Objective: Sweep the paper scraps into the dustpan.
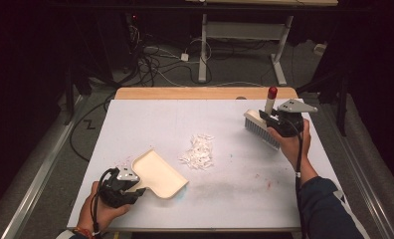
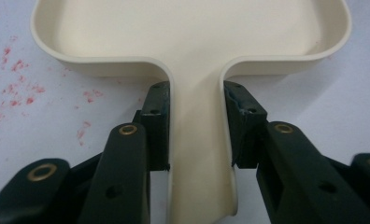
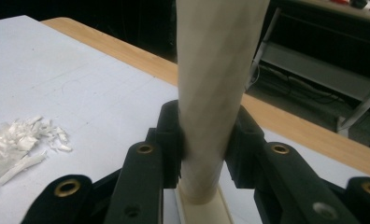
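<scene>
A cream dustpan [image 1: 160, 174] lies flat near the table's front left. My left gripper [image 1: 135, 188] is shut on its handle [image 2: 196, 154], both pads pressing the handle's sides. A heap of white paper shreds [image 1: 199, 151] sits mid-table, also at the left edge of the right gripper view [image 3: 19, 144]. At the right, my right gripper [image 1: 273, 117] is shut on the cream handle [image 3: 216, 84] of a hand brush [image 1: 261, 128] with grey bristles and a red-tipped handle end [image 1: 272, 92]. The brush hangs just above the white sheet, right of the shreds.
A white sheet [image 1: 150, 119] covers most of the wooden table [image 1: 185, 93]; faint red specks mark it near the dustpan [image 2: 15, 79]. Beyond the far edge lie cables on the floor [image 1: 155, 64] and a desk frame [image 1: 245, 35].
</scene>
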Motion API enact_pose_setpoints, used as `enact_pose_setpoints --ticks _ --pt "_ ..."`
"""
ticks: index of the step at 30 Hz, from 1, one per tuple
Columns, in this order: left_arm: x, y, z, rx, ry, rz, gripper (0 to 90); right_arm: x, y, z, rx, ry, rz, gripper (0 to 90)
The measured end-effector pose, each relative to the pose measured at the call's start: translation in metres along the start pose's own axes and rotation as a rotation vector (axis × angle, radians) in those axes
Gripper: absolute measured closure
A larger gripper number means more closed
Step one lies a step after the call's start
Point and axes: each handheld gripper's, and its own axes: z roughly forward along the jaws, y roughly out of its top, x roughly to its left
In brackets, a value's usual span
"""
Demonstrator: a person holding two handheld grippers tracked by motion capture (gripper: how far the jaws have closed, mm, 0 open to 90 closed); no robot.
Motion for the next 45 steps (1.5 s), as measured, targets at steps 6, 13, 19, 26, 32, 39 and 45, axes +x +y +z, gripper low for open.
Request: enact_pose_setpoints --ticks 6,13,19,26,32,39,45 --pt "-0.001 0.001 0.003 0.001 -0.003 0.001 63.5 0.012 0.0 0.012 0.017 0.015 -0.002 71.1" --pt "-0.002 0.003 0.006 0.007 -0.002 0.002 63.5 0.04 0.003 0.023 0.016 0.049 -0.025 71.0" --pt "-0.003 0.005 0.009 0.012 -0.002 0.006 63.5 0.058 0.013 0.035 -0.036 0.051 -0.022 71.1" --pt "-0.004 0.008 0.01 0.011 -0.002 0.013 63.5 0.08 0.023 0.06 -0.055 0.081 -0.016 71.2" --pt "-0.005 0.009 0.012 0.009 -0.007 0.012 63.5 0.102 0.028 0.073 -0.062 0.1 -0.043 71.1" --pt "-0.006 0.012 0.015 0.014 -0.011 0.016 63.4 0.123 0.028 0.077 -0.084 0.167 -0.068 71.0" --pt "-0.007 0.015 0.016 0.018 -0.01 0.025 63.4 0.134 0.026 0.072 -0.095 0.217 -0.079 70.9"
